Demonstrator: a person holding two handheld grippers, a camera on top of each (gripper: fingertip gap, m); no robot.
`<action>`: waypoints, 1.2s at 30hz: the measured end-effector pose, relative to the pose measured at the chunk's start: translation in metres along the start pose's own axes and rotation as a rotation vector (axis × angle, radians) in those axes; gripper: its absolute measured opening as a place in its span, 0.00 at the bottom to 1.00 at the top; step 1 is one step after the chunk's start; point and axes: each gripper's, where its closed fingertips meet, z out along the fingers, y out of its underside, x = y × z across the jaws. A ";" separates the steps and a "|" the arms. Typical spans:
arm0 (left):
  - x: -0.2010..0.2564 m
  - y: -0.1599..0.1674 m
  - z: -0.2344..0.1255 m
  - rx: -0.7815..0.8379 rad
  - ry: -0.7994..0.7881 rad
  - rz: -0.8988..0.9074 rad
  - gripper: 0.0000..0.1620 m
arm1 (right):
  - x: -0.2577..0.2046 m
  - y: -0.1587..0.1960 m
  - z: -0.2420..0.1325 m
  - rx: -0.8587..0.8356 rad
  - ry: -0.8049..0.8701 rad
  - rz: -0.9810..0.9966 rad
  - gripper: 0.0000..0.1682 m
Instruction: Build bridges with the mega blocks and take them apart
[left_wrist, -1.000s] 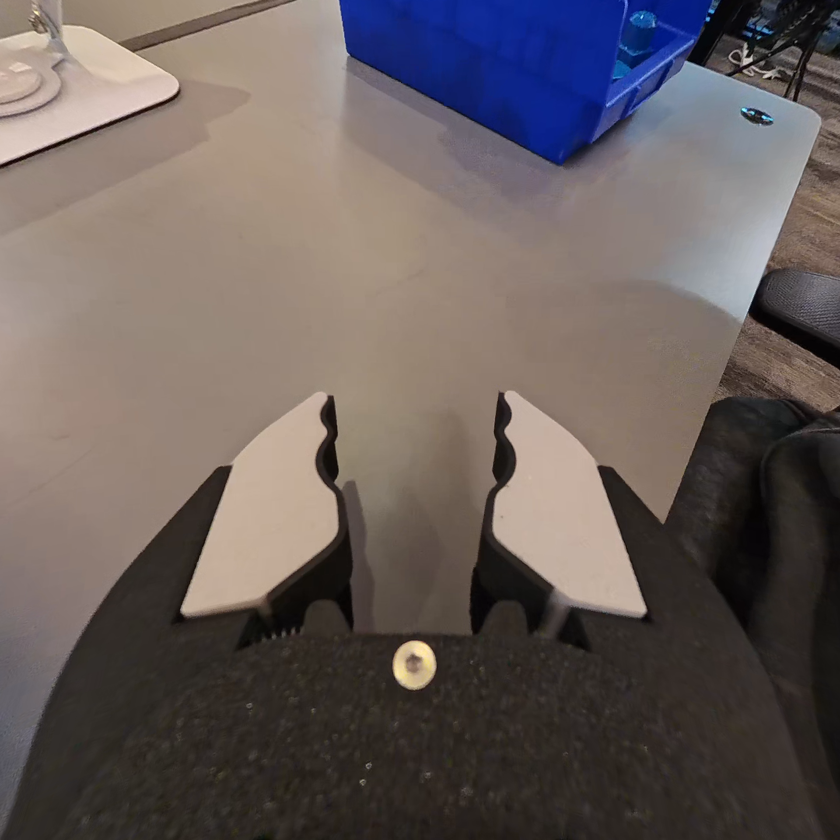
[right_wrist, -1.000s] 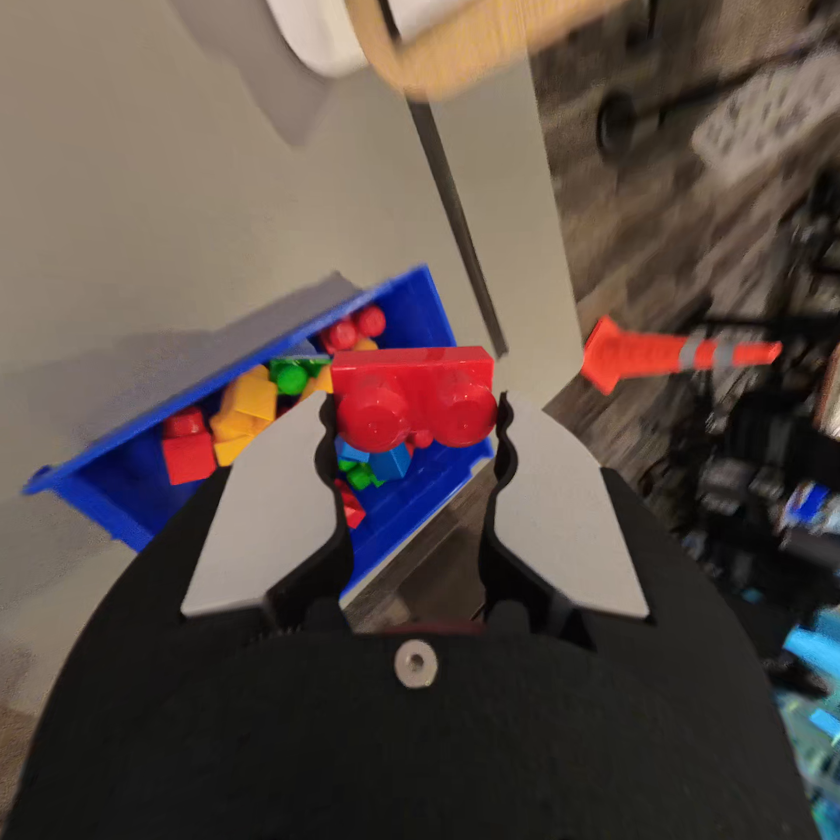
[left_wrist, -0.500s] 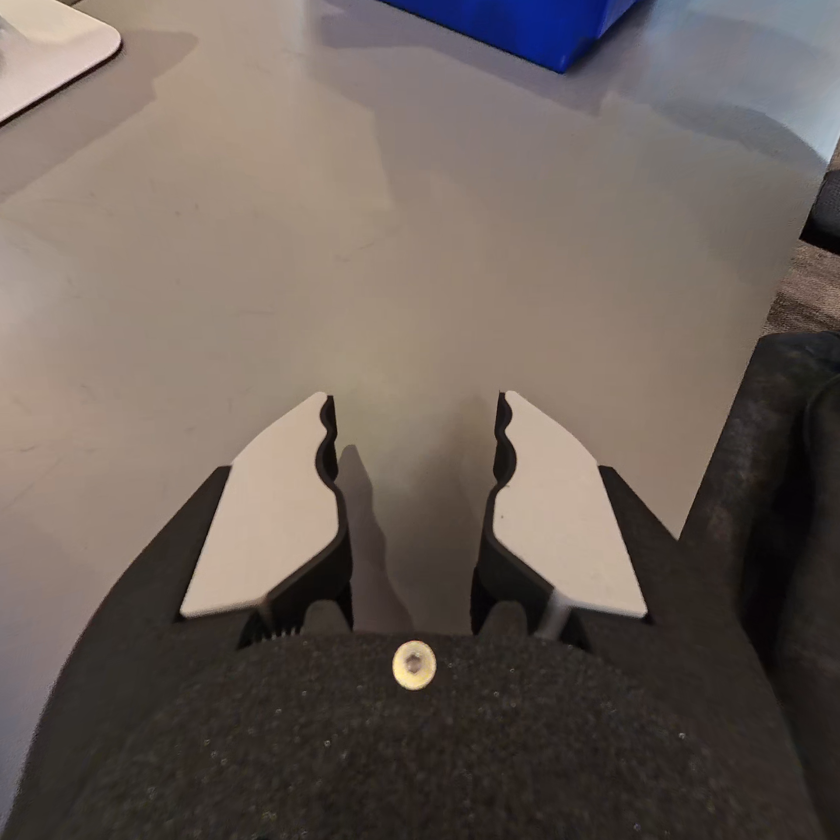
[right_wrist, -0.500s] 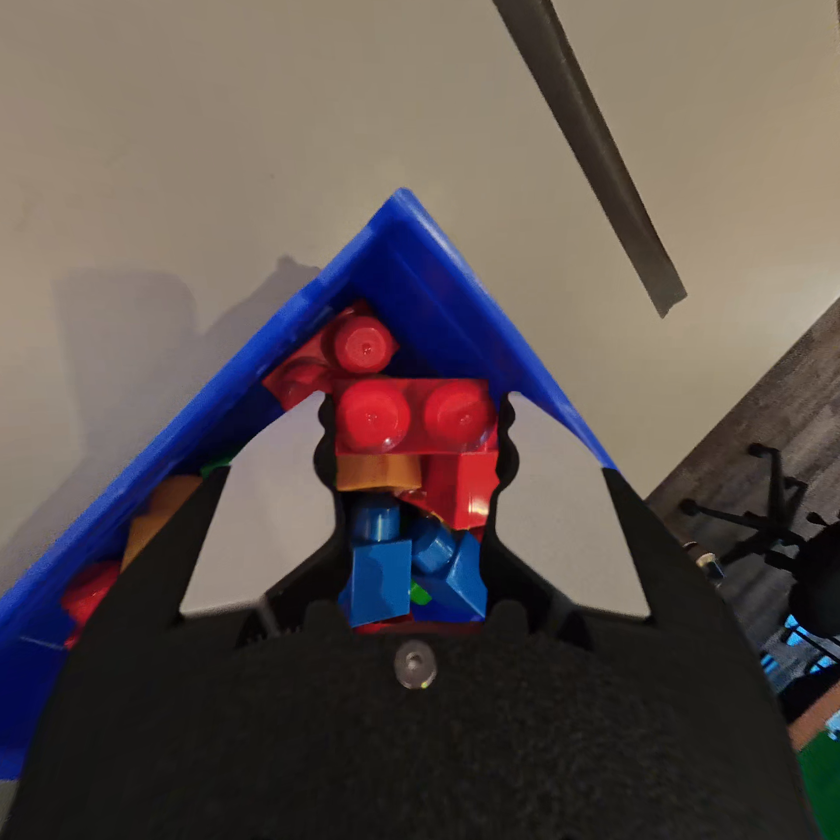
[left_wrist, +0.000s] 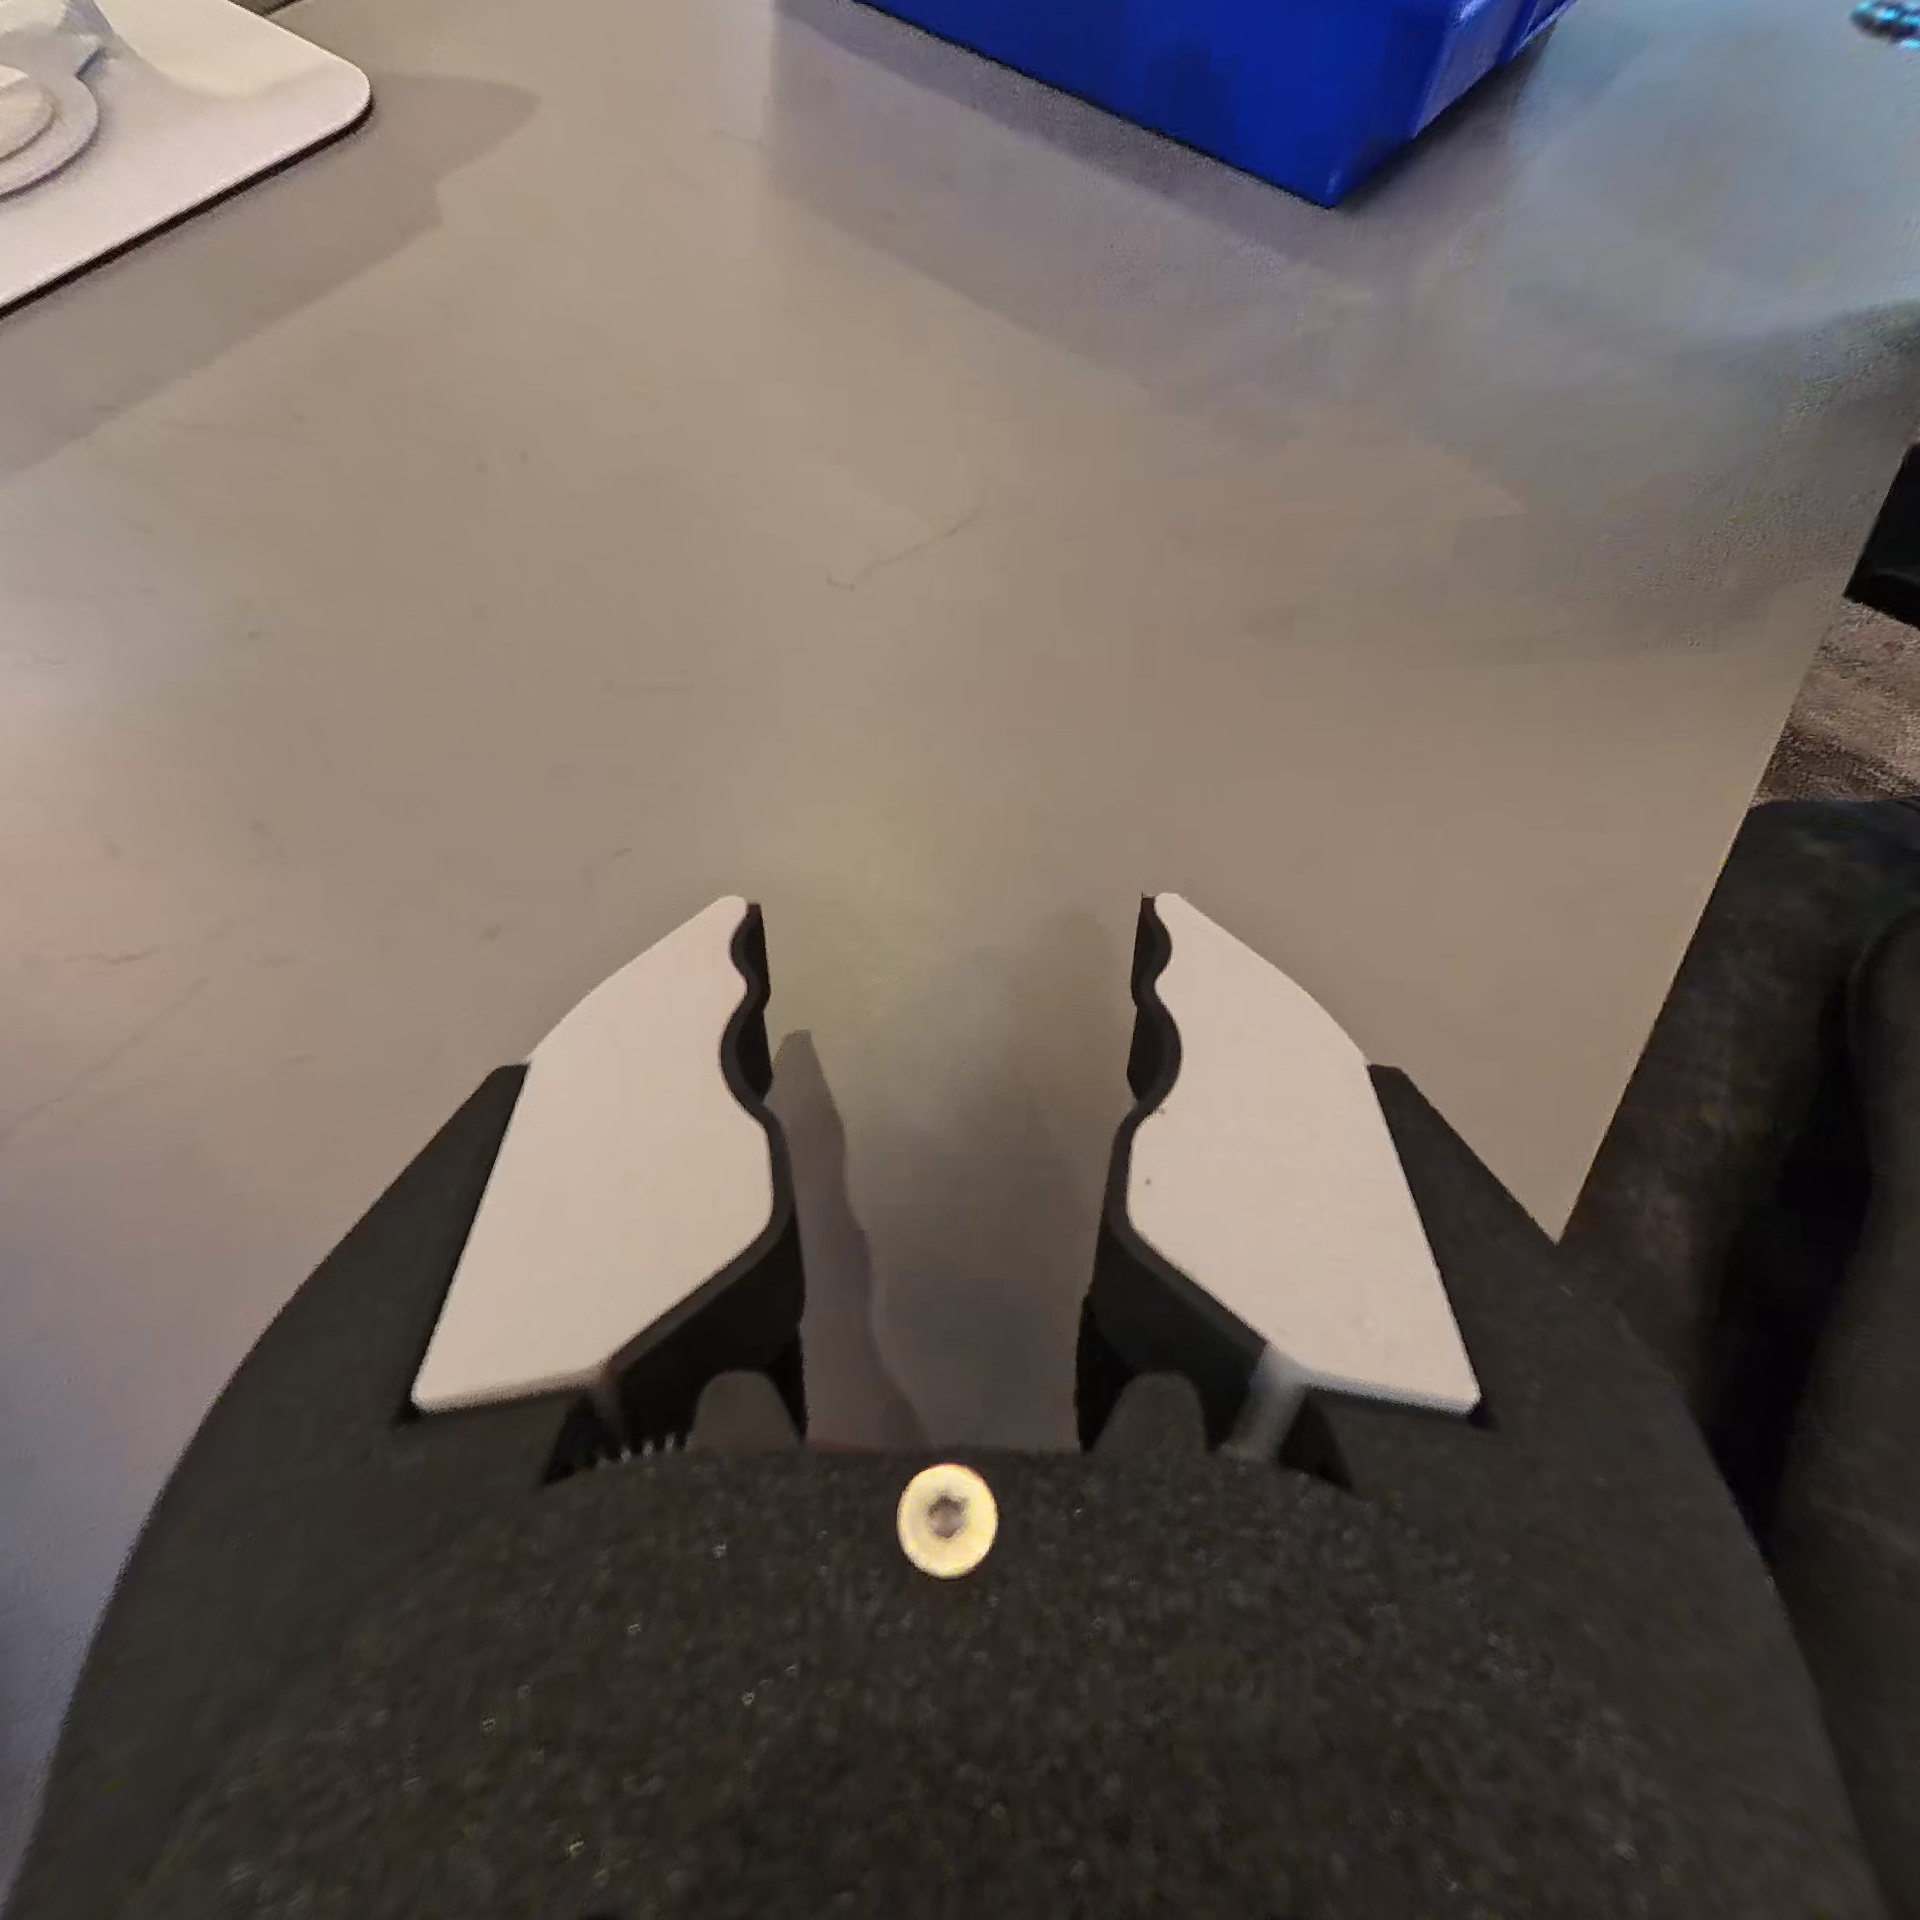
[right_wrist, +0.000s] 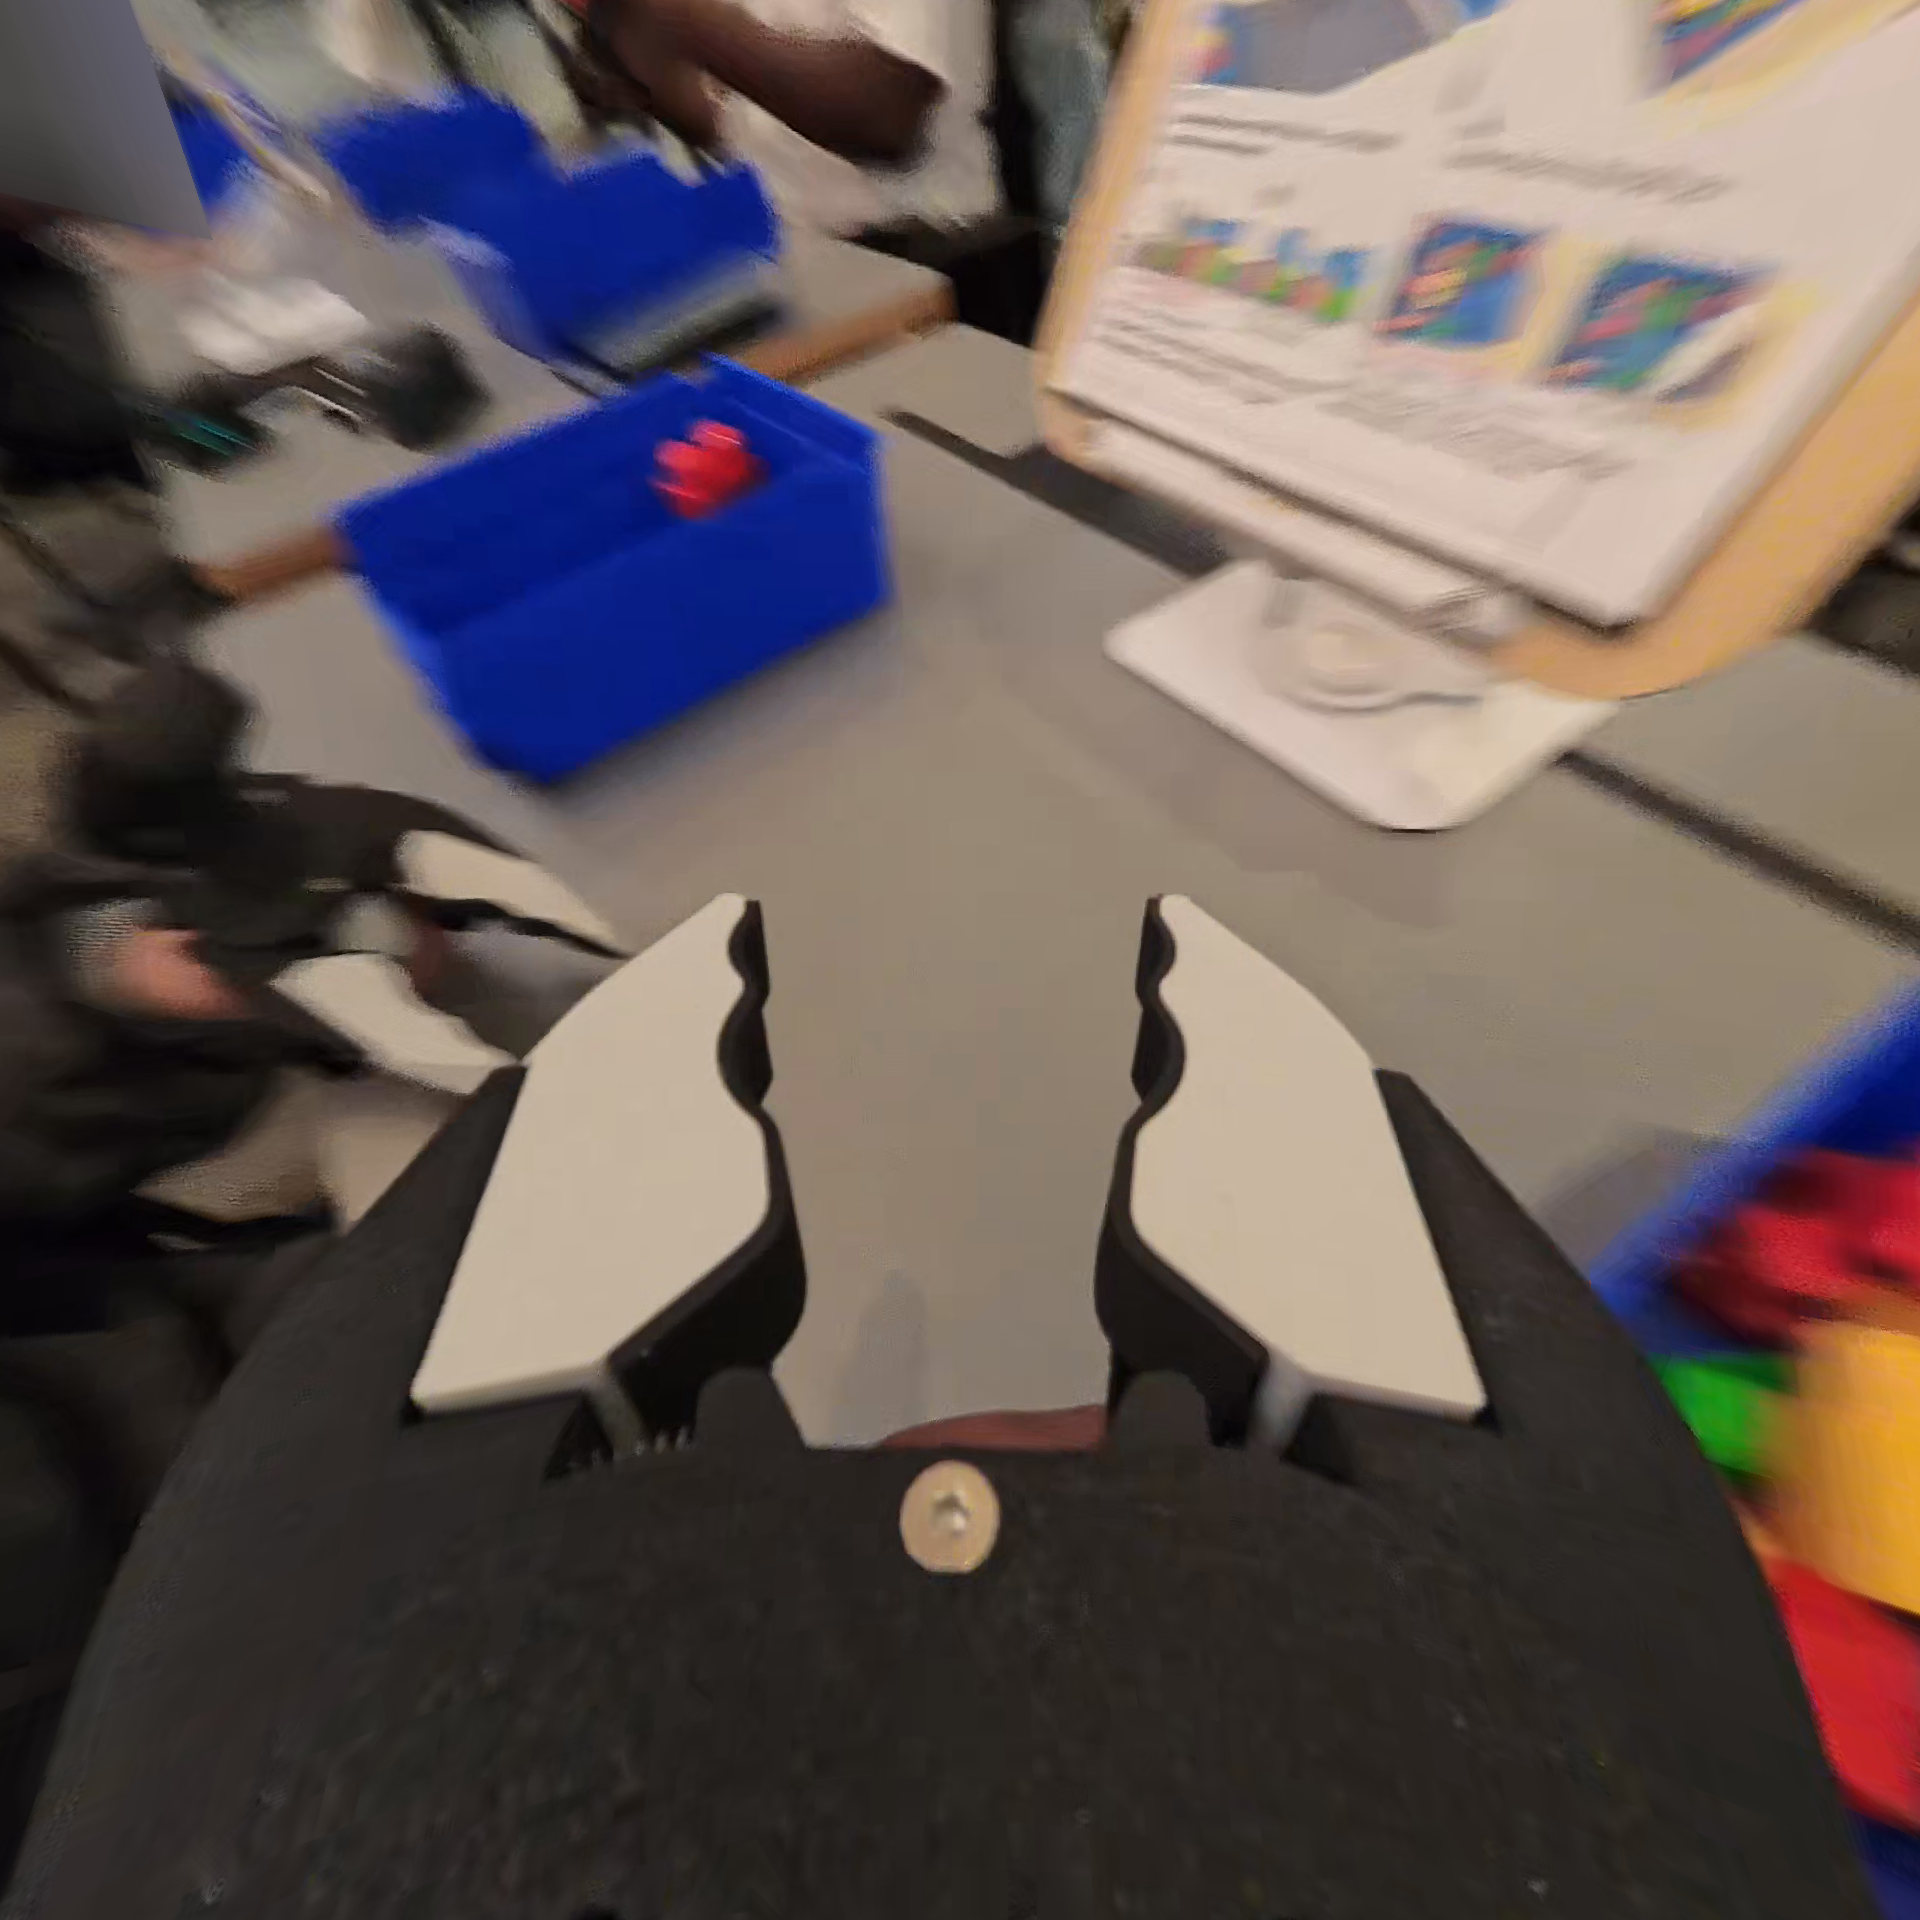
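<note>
Both grippers empty, jaws apart: left gripper (left_wrist: 948, 997) over bare grey desk (left_wrist: 935, 623); right gripper (right_wrist: 948, 997) likewise. Mega blocks (right_wrist: 1808, 1340) heaped in blue bin (right_wrist: 1849, 1081) at right edge, blurred. Judged light, rigid, smooth plastic; pinch flat side walls, not studs.

The grey desk (right_wrist: 935, 831) carries a blue bin (right_wrist: 644, 582) far left, a white stand base (right_wrist: 1351, 717) far right, and another bin (right_wrist: 1829, 1122) near right.

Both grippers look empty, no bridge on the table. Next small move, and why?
Probably swing the right gripper toward the bin of mixed blocks at its right for a block: both it and the left gripper are open and empty over bare table.
</note>
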 end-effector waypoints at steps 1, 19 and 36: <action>0.001 0.000 0.001 -0.005 0.000 0.006 0.41 | -0.026 0.016 0.007 0.041 -0.067 0.044 0.40; 0.008 -0.004 0.005 -0.002 0.009 0.077 0.42 | -0.095 0.098 0.045 0.106 -0.109 0.003 0.38; -0.281 -0.026 -0.172 -0.631 -0.303 0.567 0.44 | -0.112 0.109 0.058 0.039 -0.219 -0.053 0.37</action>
